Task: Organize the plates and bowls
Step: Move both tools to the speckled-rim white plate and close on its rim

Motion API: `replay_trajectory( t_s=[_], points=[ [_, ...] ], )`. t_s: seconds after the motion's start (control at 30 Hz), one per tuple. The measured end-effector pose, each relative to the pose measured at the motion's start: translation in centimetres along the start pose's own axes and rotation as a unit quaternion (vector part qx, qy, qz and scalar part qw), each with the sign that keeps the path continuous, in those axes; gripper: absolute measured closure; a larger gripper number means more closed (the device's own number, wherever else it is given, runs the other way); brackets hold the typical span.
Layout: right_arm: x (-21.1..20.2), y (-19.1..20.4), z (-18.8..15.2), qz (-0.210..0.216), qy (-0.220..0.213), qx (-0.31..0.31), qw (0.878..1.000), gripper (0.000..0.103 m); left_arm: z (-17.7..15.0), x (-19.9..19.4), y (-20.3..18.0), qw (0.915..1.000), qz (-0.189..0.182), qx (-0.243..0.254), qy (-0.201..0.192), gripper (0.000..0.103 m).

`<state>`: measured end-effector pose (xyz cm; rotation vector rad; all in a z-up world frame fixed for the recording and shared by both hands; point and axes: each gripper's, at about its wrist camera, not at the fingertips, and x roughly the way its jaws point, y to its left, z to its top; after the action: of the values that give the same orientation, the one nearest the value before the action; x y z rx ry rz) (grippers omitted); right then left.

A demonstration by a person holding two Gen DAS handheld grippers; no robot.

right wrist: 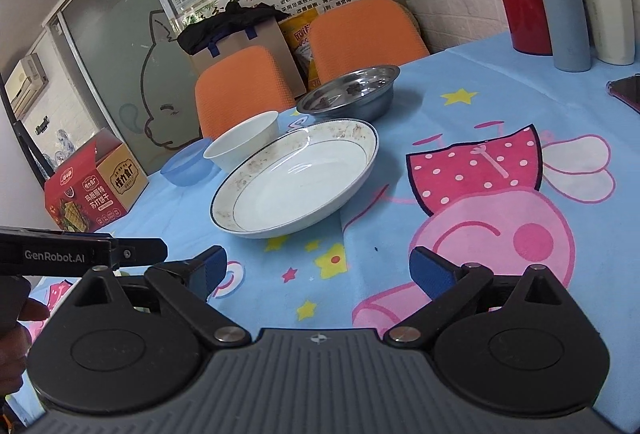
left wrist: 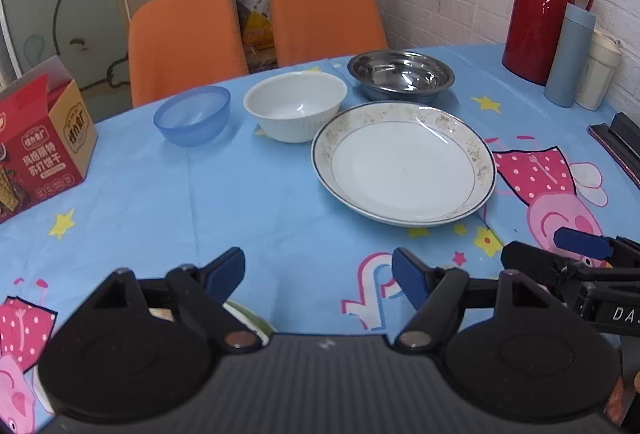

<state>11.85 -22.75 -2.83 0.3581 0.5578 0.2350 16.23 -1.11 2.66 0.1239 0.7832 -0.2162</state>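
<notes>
I have both claws, left claw (left wrist: 318, 276) and right claw (right wrist: 318, 272), spread wide and empty above the table (left wrist: 260, 201), short of the plate (left wrist: 403, 163).

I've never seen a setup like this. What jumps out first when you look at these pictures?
The bright blue cartoon tablecloth with its pink pig, then the big white plate near the middle. Behind it stand three bowls in a row: blue plastic, white and steel. A red jug stands by the wall at the right, and both tongs, left and right, hang open and empty in front.
</notes>
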Motion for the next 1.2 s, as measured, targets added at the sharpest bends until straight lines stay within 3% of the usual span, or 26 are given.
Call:
replay_trajectory(
  t_s=[0.2,0.33,0.43,0.6,1.0,1.2],
  points=[
    [2.5,-0.1,4.2,-0.014,-0.025,-0.033,0.999,0.0,3.9,2.5,2.0,0.9957,-0.064,-0.055,0.037,0.028],
    [6.5,-0.5,6.7,-0.039,-0.005,-0.05,0.998,0.0,6.3,6.0,3.8,0.987,-0.092,-0.122,0.051,0.028],
    [9.2,-0.7,7.2,-0.051,0.025,-0.063,0.996,0.0,7.0,8.6,3.9,0.9845,-0.093,-0.138,0.056,0.029],
    [11.6,-0.5,6.7,-0.043,0.063,-0.091,0.993,0.0,7.6,11.2,3.2,0.9874,-0.08,-0.119,0.066,0.03],
    [12.3,0.4,6.0,-0.036,0.06,-0.134,0.988,0.0,7.0,13.0,1.4,0.9954,-0.042,-0.064,0.057,0.031],
    [12.5,1.1,5.8,-0.047,0.065,-0.153,0.985,0.0,7.0,13.0,1.4,0.9953,-0.043,-0.064,0.059,0.03]
  ],
)
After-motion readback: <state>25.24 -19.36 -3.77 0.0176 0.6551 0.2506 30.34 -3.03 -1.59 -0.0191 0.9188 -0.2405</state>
